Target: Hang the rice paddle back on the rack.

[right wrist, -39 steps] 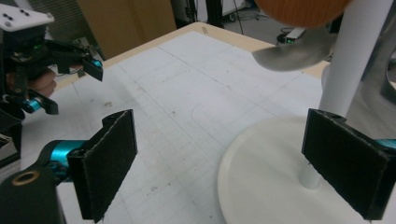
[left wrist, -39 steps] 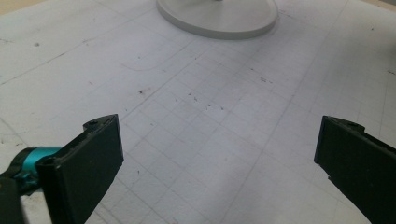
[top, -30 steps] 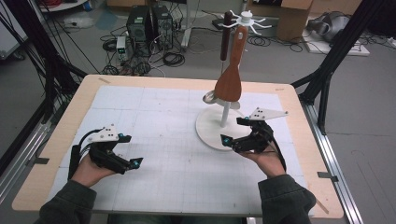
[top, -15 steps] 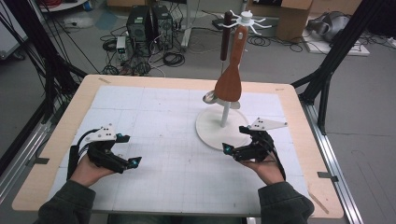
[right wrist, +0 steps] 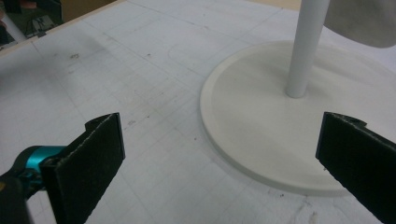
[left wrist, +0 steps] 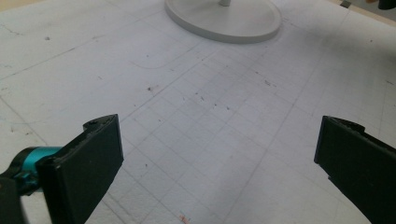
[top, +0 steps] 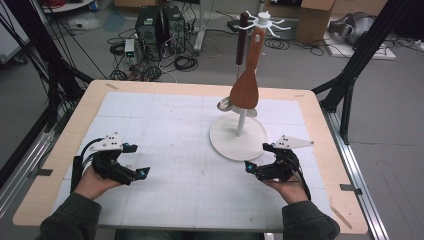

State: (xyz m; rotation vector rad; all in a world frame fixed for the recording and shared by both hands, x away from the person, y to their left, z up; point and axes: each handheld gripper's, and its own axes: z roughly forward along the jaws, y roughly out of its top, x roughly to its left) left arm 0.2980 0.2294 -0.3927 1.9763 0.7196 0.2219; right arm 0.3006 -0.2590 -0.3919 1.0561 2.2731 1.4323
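**Spatula on the stand, both tongs empty**

Your landmark is the white stand (top: 239, 137); the wooden spatula (top: 246, 85) hangs from a hook at its top, blade down beside the pole, well above the round base; a metal utensil (top: 224, 105) hangs behind that blade. The spatula looks stiff and light, smooth rather than fragile, and free to swing; you would likely do best to grip the narrow handle just above the blade, then lift to clear the hook. The stand itself may tip if pulled sideways. Your right gripper (top: 256, 167) sits low on the mat just in front of the base, jaws spread wide and holding nothing, aimed at the pole; your left gripper (top: 135, 162) rests well to the left of the base, equally wide and empty; both forearms lie near the table's front edge.
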